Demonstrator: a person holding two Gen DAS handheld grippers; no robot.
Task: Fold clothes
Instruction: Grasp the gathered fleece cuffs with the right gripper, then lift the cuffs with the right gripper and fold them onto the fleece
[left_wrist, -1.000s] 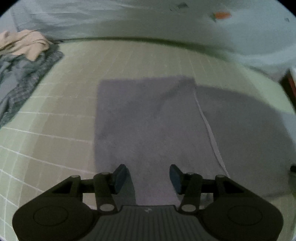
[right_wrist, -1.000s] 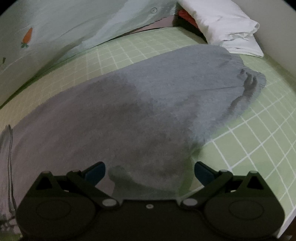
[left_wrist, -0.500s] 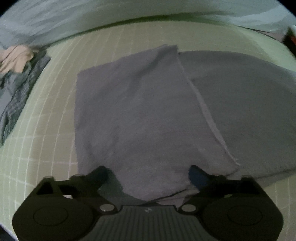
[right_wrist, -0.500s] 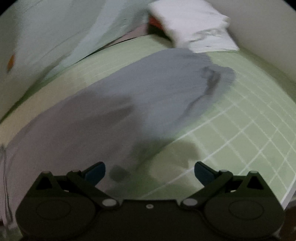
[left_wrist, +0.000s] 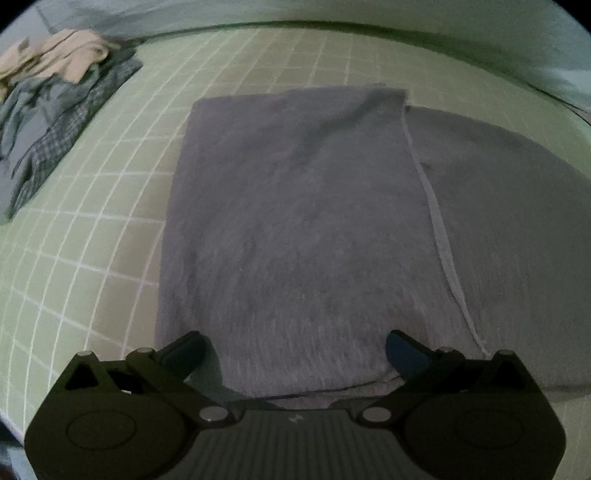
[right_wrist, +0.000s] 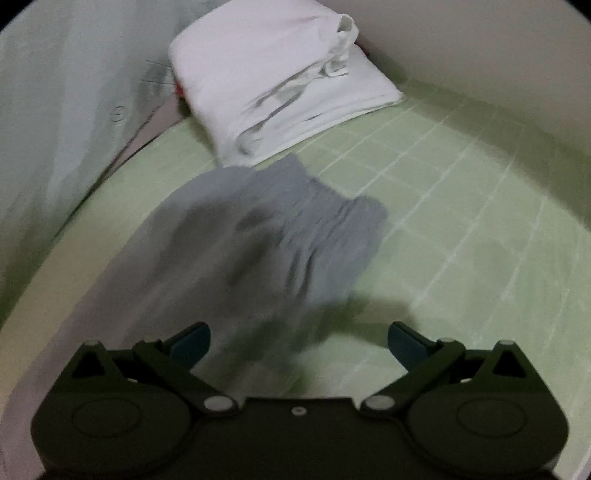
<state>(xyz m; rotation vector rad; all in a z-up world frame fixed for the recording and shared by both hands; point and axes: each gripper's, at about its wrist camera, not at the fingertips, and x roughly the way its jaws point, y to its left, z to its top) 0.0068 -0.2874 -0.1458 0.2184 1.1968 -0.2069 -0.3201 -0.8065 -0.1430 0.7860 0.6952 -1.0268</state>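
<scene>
A grey garment (left_wrist: 295, 229) lies flat on the green checked bed sheet (left_wrist: 92, 236), its left part folded over so a pale hem (left_wrist: 439, 236) runs down the middle. My left gripper (left_wrist: 295, 349) hangs open over the near edge of that fold, nothing between its fingers. In the right wrist view the same garment's gathered waistband end (right_wrist: 325, 229) lies on the sheet. My right gripper (right_wrist: 297, 339) is open above the garment's right edge, holding nothing.
A pile of checked and beige clothes (left_wrist: 48, 110) sits at the far left of the bed. A folded white cloth (right_wrist: 280, 85) lies beyond the waistband, near the wall. A pale blanket (right_wrist: 55, 110) borders the bed's far side.
My left gripper opened wide and let the folded flap settle on the garment. My right gripper swept right along the garment to its waistband end, staying open.
</scene>
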